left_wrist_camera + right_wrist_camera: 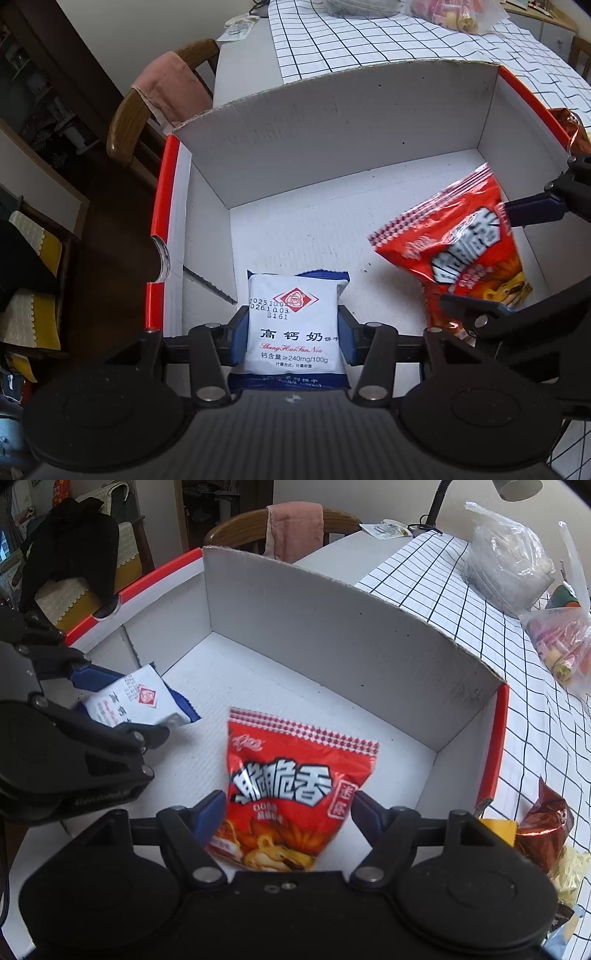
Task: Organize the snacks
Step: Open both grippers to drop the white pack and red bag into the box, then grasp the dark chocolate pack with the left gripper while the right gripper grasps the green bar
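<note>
Two grippers: both angled down into one white cardboard box (332, 122), each with a snack pack between its jaws.
Left gripper (291, 338): clamped on the white biscuit pack (291, 325); blue pads press both long sides of the pack.
Biscuit pack position: at 6 o'clock in the left wrist view, over the box floor near the left wall; at 9 o'clock in the right wrist view.
Right gripper (290, 814): the red snack bag (295, 786) sits between the jaws; the left pad touches the bag edge, the right pad looks just clear of it, so grip can't be confirmed.
Red bag position: at 6 o'clock in the right wrist view, over the middle of the box floor; at 3 o'clock in the left wrist view.
Box: red rim (498, 738), sits on a table with a checked cloth (498, 602).
Outside box: a dark red foil pack (543, 827) at 4 o'clock in the right wrist view, clear plastic bags (509, 565) at 1 o'clock.
Background: a wooden chair (280, 524) with a pink towel (293, 528) at 12 o'clock.
</note>
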A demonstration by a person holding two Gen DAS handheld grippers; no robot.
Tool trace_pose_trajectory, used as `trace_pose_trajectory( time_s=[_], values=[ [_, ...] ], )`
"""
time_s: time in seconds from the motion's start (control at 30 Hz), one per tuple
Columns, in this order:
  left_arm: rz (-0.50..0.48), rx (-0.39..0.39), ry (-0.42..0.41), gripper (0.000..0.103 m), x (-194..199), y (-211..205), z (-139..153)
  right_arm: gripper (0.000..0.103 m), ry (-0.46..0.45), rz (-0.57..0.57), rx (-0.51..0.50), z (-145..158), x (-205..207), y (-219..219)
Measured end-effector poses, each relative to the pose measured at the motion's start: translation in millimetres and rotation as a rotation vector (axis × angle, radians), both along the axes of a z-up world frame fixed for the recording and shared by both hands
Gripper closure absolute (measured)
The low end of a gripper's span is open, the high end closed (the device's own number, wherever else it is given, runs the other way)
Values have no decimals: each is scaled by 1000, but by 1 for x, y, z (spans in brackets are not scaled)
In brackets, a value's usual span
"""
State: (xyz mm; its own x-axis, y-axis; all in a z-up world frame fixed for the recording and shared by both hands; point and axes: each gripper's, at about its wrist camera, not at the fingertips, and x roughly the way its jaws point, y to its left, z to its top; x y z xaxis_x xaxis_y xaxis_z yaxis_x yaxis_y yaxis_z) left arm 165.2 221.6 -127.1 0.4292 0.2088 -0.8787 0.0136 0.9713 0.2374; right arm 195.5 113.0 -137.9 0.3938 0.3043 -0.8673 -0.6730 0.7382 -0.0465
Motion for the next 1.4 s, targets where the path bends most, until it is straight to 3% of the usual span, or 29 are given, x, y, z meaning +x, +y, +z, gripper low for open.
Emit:
trace_pose_trajectory(
  time_s=[0.27, 0.87, 1.0, 1.4],
  values=[
    [19, -51, -67, 50, -11, 7, 21, 23, -31, -32, 78, 22, -7, -12],
    [-15, -142, -314, 39, -49, -16, 91, 15, -165, -123, 286, 95, -39, -79],
    [-25, -179, -354, 36, -55, -24, 101, 5, -196, -148, 336, 107, -48, -98],
    [-60, -239, -444, 25, -67, -60, 114, 0, -262, -211, 406, 120, -67, -154]
  ],
)
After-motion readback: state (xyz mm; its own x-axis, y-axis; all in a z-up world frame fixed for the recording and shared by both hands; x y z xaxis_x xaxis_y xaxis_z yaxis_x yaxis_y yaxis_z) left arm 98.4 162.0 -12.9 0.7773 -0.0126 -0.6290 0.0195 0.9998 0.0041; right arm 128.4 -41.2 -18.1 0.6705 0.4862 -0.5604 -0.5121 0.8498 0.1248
